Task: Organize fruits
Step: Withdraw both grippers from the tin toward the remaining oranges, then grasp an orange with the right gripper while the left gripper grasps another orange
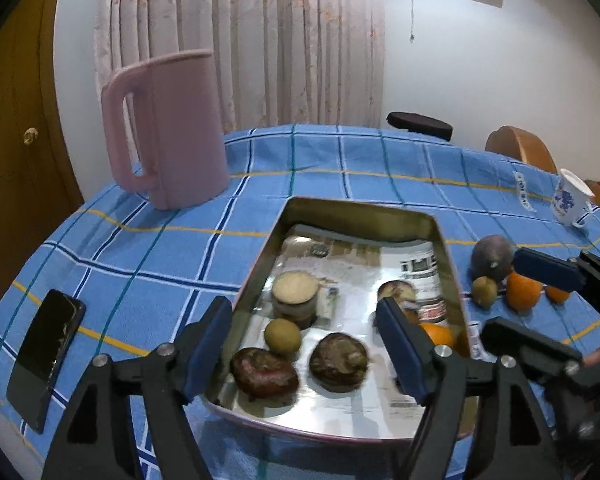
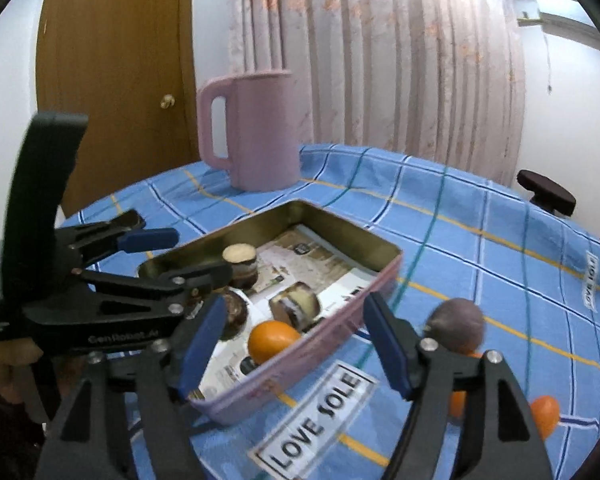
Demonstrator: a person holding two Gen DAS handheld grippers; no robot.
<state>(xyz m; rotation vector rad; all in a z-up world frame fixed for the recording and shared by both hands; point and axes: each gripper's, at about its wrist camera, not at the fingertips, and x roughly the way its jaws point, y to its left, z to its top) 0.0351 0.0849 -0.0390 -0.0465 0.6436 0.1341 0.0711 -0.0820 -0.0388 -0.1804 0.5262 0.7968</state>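
A metal tray (image 1: 256,264) lined with newspaper holds two dark brown fruits (image 1: 265,373), a small green fruit (image 1: 283,338), an orange (image 1: 438,334) and two cut round pieces (image 1: 295,294). My left gripper (image 1: 304,348) is open over the tray's near end; nothing is gripped, and the brown fruits lie below the gap. My right gripper (image 2: 296,344) is open at the tray's pink side wall (image 2: 340,314), with the orange (image 2: 274,340) behind the gap. On the cloth lie a purple fruit (image 2: 456,326) and small oranges (image 2: 546,414).
A pink jug (image 1: 168,132) stands behind the tray at the left. A black phone (image 1: 46,360) lies near the left table edge. A blue-patterned cup (image 1: 572,200) stands far right. The blue checked cloth bears a LOVE SOLE label (image 2: 320,412). A door and a curtain are behind.
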